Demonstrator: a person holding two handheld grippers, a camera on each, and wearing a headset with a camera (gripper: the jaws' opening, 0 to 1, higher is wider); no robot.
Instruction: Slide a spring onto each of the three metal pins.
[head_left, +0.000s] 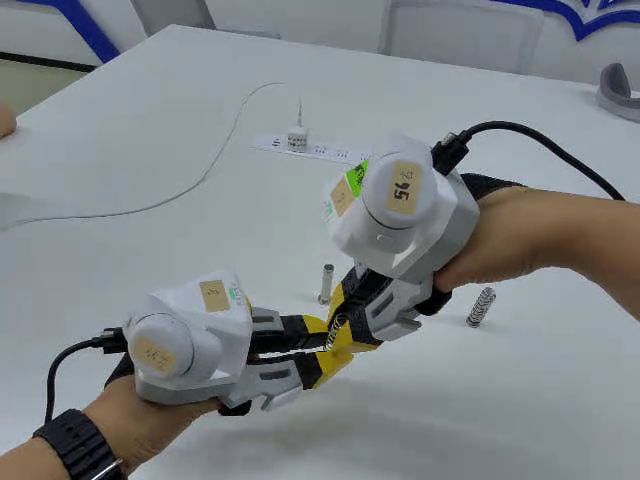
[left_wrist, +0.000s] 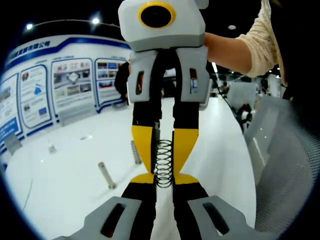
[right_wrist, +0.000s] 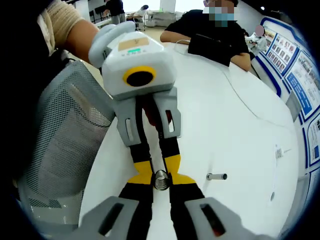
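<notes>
The white table (head_left: 130, 150) was seen bare over most of its top, with open room to the left of the work and ahead of it. A mesh chair (right_wrist: 60, 150) stood beside the table edge in the right gripper view.

Two grippers were met tip to tip near the table's middle. The right gripper (left_wrist: 164, 150) was clamped on the sides of one spring (head_left: 337, 328), which was held between the yellow tips. The left gripper (left_wrist: 164, 181) was narrowed to the spring's width at the spring's near end; a firm grip there could not be confirmed.

One power strip (head_left: 312, 149), with one plug (head_left: 297, 137) and a white cable (head_left: 215, 160), lay beyond the grippers. One metal pin (head_left: 326, 284) stood upright just behind the tips, apart from them. A second spring (head_left: 481, 306) lay on the table to the right of the right gripper, well apart from the pin. Two springs were counted.
</notes>
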